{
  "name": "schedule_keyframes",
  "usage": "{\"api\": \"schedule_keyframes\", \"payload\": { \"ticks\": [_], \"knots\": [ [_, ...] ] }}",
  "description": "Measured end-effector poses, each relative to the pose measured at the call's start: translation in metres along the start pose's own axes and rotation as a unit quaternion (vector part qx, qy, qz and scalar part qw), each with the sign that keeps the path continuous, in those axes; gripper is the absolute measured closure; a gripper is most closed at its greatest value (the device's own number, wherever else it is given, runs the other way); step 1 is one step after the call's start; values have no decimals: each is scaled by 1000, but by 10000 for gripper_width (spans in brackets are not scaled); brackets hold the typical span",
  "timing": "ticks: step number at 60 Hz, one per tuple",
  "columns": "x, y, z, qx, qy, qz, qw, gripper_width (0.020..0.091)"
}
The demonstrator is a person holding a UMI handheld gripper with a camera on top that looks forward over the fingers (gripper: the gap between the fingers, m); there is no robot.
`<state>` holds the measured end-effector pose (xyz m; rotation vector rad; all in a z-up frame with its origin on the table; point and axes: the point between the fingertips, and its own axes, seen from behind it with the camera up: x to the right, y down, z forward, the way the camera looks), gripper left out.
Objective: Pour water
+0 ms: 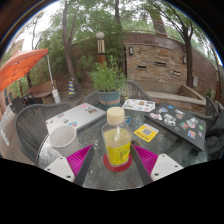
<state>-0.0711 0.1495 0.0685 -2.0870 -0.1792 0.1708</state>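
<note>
A clear bottle with a white cap and a yellow label stands upright on a red coaster on the glass table. My gripper is open. The bottle stands between the pink pads, with a gap on each side. A white cup sits on the table to the left of the bottle, beyond the left finger.
Behind the bottle are a potted plant, a white book and a magazine. A small yellow object and a dark board with cards lie to the right. An orange umbrella stands far left.
</note>
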Motion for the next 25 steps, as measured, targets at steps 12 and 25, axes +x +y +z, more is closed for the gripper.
{"api": "schedule_keyframes", "payload": {
  "ticks": [12, 25],
  "knots": [
    [-35, -40, -96, 8, 48, 4, 999, 276],
    [-109, -74, -205, 20, 116, -2, 993, 267]
  ]
}}
